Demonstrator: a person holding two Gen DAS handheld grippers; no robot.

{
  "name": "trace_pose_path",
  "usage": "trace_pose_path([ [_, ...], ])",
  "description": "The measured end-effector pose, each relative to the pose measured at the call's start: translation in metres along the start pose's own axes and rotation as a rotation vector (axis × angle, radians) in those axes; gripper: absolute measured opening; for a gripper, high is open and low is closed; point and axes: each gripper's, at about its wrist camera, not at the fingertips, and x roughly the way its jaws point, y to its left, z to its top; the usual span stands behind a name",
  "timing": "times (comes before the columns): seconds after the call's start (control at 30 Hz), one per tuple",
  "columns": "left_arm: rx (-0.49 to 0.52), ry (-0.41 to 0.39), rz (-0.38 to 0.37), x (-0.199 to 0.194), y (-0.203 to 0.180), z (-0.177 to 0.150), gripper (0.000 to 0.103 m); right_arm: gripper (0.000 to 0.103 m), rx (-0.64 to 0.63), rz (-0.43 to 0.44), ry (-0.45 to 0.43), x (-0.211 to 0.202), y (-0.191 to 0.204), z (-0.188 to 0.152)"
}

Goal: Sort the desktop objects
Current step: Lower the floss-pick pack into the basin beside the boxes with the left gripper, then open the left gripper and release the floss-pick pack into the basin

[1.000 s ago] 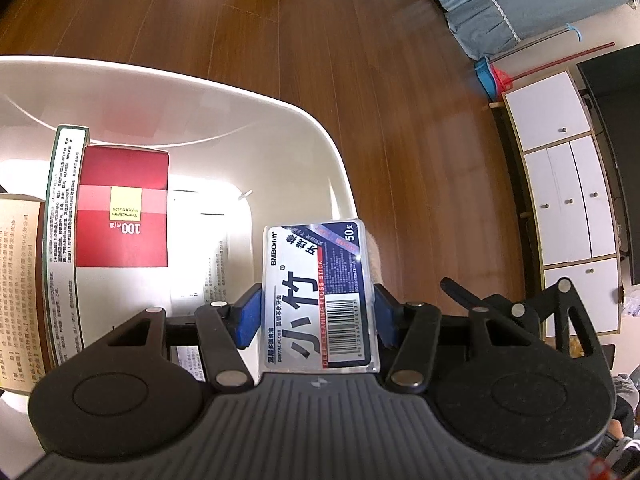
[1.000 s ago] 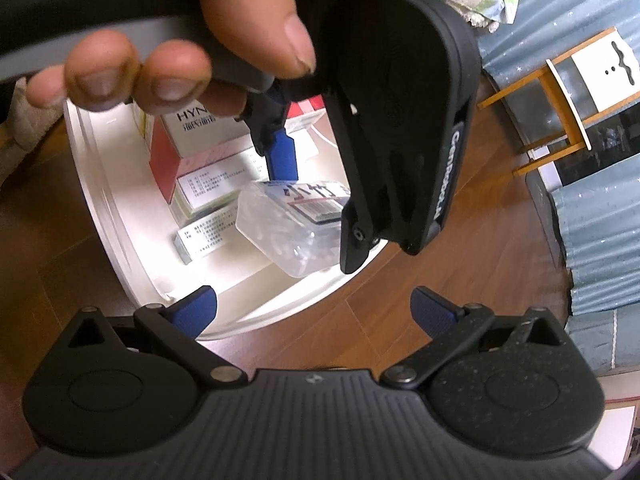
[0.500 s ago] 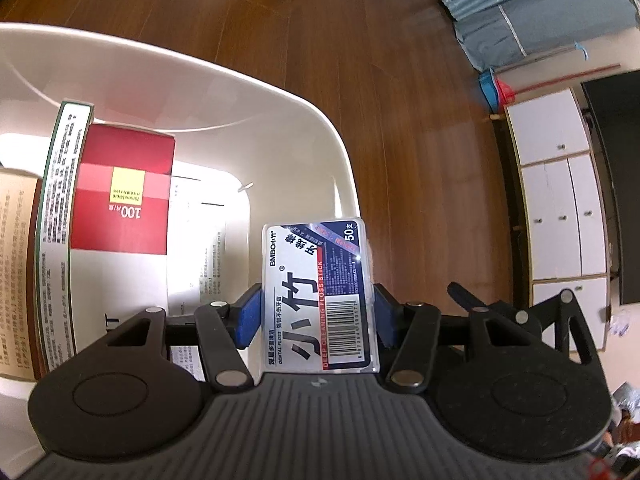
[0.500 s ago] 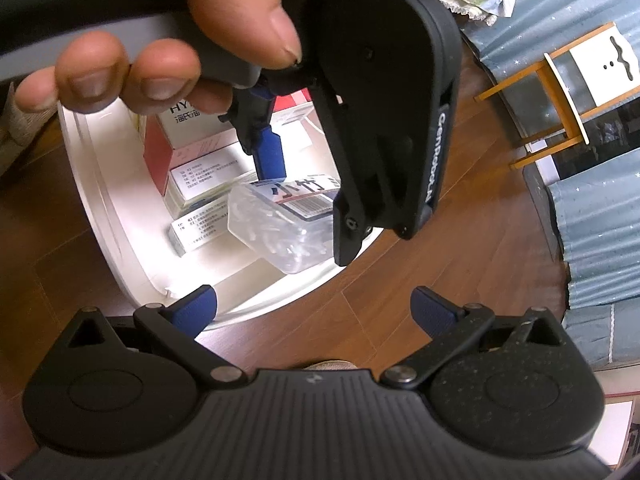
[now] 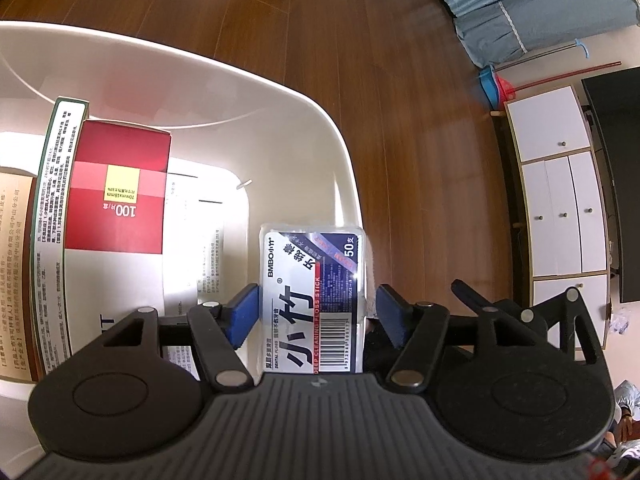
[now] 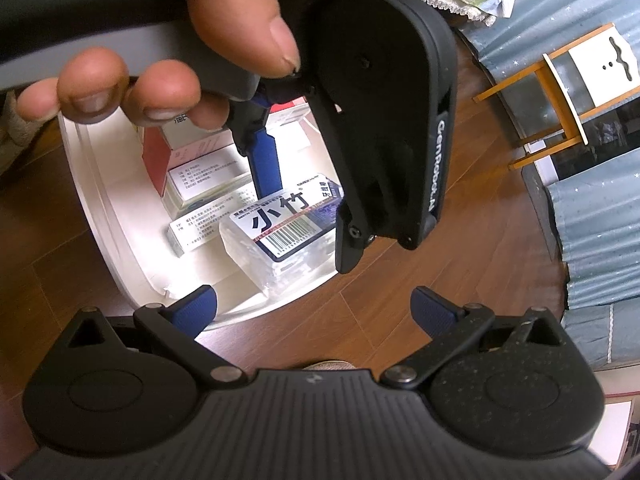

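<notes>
The left gripper point(image 5: 316, 306) clamps a clear floss box point(image 5: 314, 300) over the white bin's point(image 5: 280, 92) near corner, long axis along the fingers. The right gripper point(image 6: 314, 306) hangs open.

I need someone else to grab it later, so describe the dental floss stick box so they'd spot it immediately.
Find the white tub on the wooden floor. At its near corner, the left tool holds a clear plastic dental floss stick box; unlike the cardboard boxes beside it, it is see-through with a blue label.

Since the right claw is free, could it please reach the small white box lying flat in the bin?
Probably not directly: the left claw and its dental floss box hang over the white bin, crowding the small white box.
</notes>
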Motion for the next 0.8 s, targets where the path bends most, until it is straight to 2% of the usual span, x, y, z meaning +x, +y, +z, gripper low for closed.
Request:
trace_pose_path([
  [0.07,0.014,0.007,-0.007,-0.029,0.042,-0.02,0.066,0.102,0.001,0.0,-0.001,0.001,-0.001,0.0],
  [0.33,0.035,0.019,0.01,-0.038,0.043,-0.023,0.072,0.102,0.0,-0.002,-0.004,0.006,-0.008,0.001],
  [0.43,0.069,0.013,0.042,-0.037,0.037,-0.021,0.084,0.102,0.002,-0.004,-0.006,0.008,-0.012,0.002],
  [0.57,0.061,0.008,0.034,-0.051,0.046,-0.026,0.084,0.102,0.004,-0.005,-0.007,0.012,-0.016,0.003],
  [0.8,0.053,-0.001,0.043,-0.055,0.046,-0.024,0.084,0.102,0.007,-0.007,-0.008,0.02,-0.023,0.006],
])
